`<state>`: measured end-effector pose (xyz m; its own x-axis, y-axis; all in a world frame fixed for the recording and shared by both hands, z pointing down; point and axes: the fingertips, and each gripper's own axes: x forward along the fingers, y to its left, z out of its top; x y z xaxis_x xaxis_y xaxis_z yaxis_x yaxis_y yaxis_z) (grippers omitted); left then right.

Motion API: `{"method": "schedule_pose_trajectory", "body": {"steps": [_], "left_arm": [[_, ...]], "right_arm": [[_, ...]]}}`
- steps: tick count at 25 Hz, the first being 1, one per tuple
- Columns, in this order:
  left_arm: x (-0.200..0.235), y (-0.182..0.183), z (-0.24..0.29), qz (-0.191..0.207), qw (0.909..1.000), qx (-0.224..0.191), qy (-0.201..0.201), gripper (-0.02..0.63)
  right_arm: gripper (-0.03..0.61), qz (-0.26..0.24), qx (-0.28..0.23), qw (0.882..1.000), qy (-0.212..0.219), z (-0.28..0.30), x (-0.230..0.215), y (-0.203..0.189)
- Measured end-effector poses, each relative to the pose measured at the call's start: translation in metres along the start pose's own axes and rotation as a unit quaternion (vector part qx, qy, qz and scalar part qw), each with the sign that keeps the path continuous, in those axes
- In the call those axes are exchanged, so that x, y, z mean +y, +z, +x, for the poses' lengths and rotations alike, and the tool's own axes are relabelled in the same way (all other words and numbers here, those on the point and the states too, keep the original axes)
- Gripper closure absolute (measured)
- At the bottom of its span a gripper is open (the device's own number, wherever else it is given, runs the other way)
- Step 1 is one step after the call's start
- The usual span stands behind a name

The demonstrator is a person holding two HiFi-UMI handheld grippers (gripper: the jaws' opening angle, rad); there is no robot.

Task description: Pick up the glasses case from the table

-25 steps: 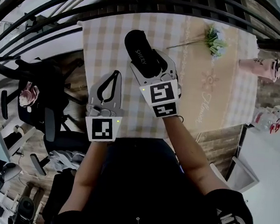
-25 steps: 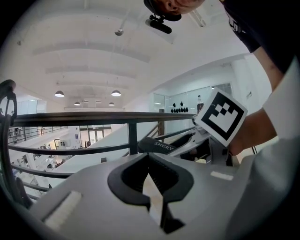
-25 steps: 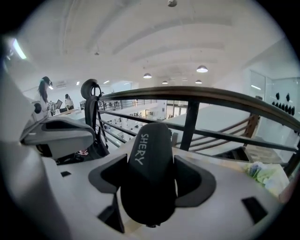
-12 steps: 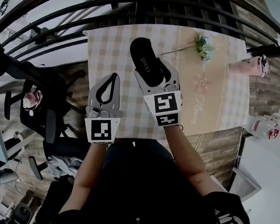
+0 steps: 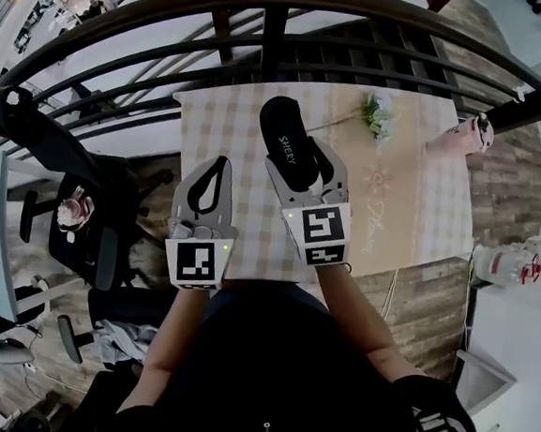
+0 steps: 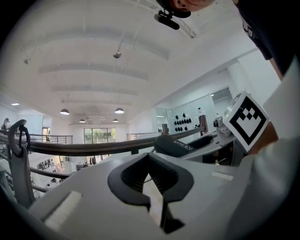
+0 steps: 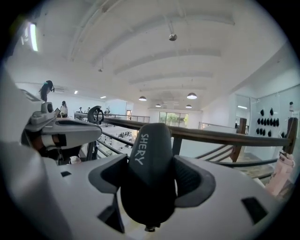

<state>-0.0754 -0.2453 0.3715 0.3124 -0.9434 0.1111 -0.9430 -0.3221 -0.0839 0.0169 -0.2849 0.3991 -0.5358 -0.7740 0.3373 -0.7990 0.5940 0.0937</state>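
Plainly, the black oval glasses case with white "SHERY" lettering (image 5: 283, 131) is gripped by the right claw (image 5: 303, 166). In the right gripper view the case (image 7: 147, 154) is seen clamped between the two grey jaws, one pressed against each long side, with its rounded free end projecting past them toward 12 o'clock. Behind that end only a dark wooden railing (image 7: 211, 136) and the white ceiling are shown, so the case is held tilted upward (no tabletop can be made out beneath it in that view). In the head view the case lies over the checked-cloth surface (image 5: 232, 122), near its middle.

The left claw (image 5: 221, 161) is held at about 9 o'clock from the right one, just beside it and apart from the case. In the left gripper view its jaws are seen brought together at the tips (image 6: 149, 157), with nothing held in the loop between them.

On the surface a beige printed runner (image 5: 385, 202) is laid along the right part. A small green sprig of flowers (image 5: 378, 116) rests at about 2 o'clock from the case, well apart from it, and a pink lidded bottle (image 5: 461, 135) is seen lying at 3 o'clock from the sprig, near the surface's edge.
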Motion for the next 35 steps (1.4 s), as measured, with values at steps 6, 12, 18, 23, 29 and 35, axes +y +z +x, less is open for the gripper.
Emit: {"method": "schedule_pose_trajectory", "body": {"steps": [6,12,18,23,29,35], "left_arm": [[-0.001,0.034,-0.008,0.002,0.9994,-0.034,0.006,0.601],[-0.006,0.052,-0.019,-0.007,0.9989,-0.047,-0.001,0.601],[-0.005,0.065,-0.024,-0.003,0.9983,-0.058,-0.002,0.601],[0.004,0.071,-0.026,-0.002,0.9981,-0.062,0.010,0.601],[0.017,0.088,-0.030,0.017,0.9966,-0.074,0.032,0.601],[0.025,0.104,-0.036,0.020,0.9952,-0.086,0.043,0.601]], "right_arm": [[0.270,-0.003,-0.057,0.998,-0.019,-0.025,-0.011,0.038],[0.270,0.001,-0.126,0.991,-0.050,-0.048,-0.016,0.069],[0.270,0.000,-0.185,0.980,-0.072,-0.064,-0.017,0.092],[0.270,-0.009,-0.213,0.974,-0.081,-0.071,-0.015,0.105],[0.270,-0.015,-0.244,0.965,-0.090,-0.079,-0.012,0.120],[0.270,-0.022,-0.280,0.955,-0.095,-0.089,-0.011,0.133]]}}
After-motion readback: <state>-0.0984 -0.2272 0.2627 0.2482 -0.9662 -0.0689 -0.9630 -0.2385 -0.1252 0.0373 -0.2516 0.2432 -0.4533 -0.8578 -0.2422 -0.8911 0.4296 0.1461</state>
